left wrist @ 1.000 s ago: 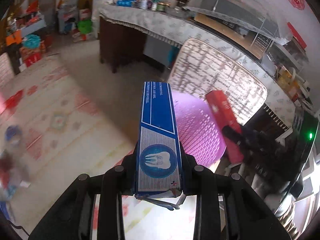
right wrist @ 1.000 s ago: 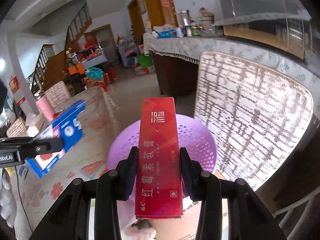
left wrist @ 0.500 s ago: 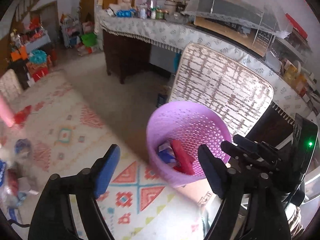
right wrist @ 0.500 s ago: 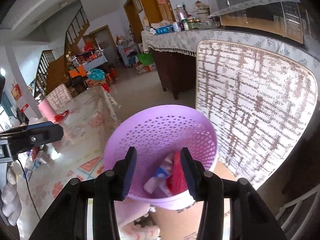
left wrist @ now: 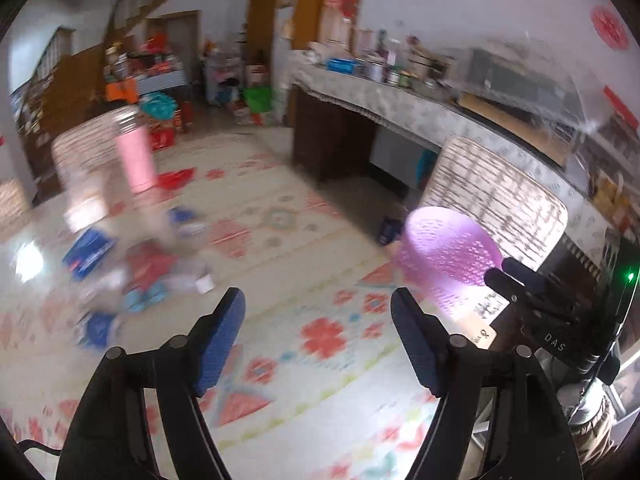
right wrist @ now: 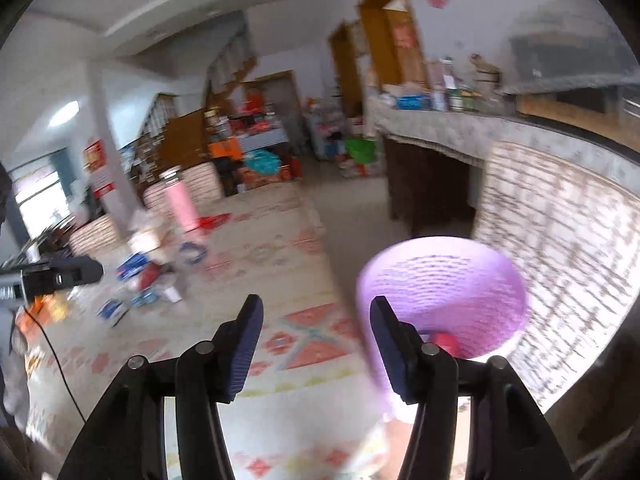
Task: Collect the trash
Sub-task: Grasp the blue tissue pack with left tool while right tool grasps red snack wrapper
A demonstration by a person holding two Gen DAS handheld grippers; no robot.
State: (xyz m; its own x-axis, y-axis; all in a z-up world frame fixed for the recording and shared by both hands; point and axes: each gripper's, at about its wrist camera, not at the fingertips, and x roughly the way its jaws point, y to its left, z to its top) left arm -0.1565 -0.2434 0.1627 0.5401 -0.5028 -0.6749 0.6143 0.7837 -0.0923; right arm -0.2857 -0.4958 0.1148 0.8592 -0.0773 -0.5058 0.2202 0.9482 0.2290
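The purple mesh basket [left wrist: 448, 256] stands at the right in the left wrist view, blurred, in front of a chair back. In the right wrist view the basket [right wrist: 440, 280] shows a red box [right wrist: 442, 340] lying inside. Loose trash [left wrist: 148, 272] lies in a heap on the patterned cloth at the left, with a blue box [left wrist: 90, 252] among it. My left gripper [left wrist: 318, 300] is open, its jaws closing a little, with nothing between them. My right gripper [right wrist: 316, 308] is open too, its jaws still opening and empty, just left of the basket.
A pink bottle [left wrist: 136, 160] stands upright beyond the trash heap. The woven chair back [right wrist: 560, 240] rises right behind the basket. A long counter [left wrist: 400, 100] with a cloth and several jars runs along the far right. Shelves and boxes crowd the back of the room.
Both grippers let go of their boxes, blue and red, which fell into the basket. Both views have since swung left, away from the basket toward the trash heap.
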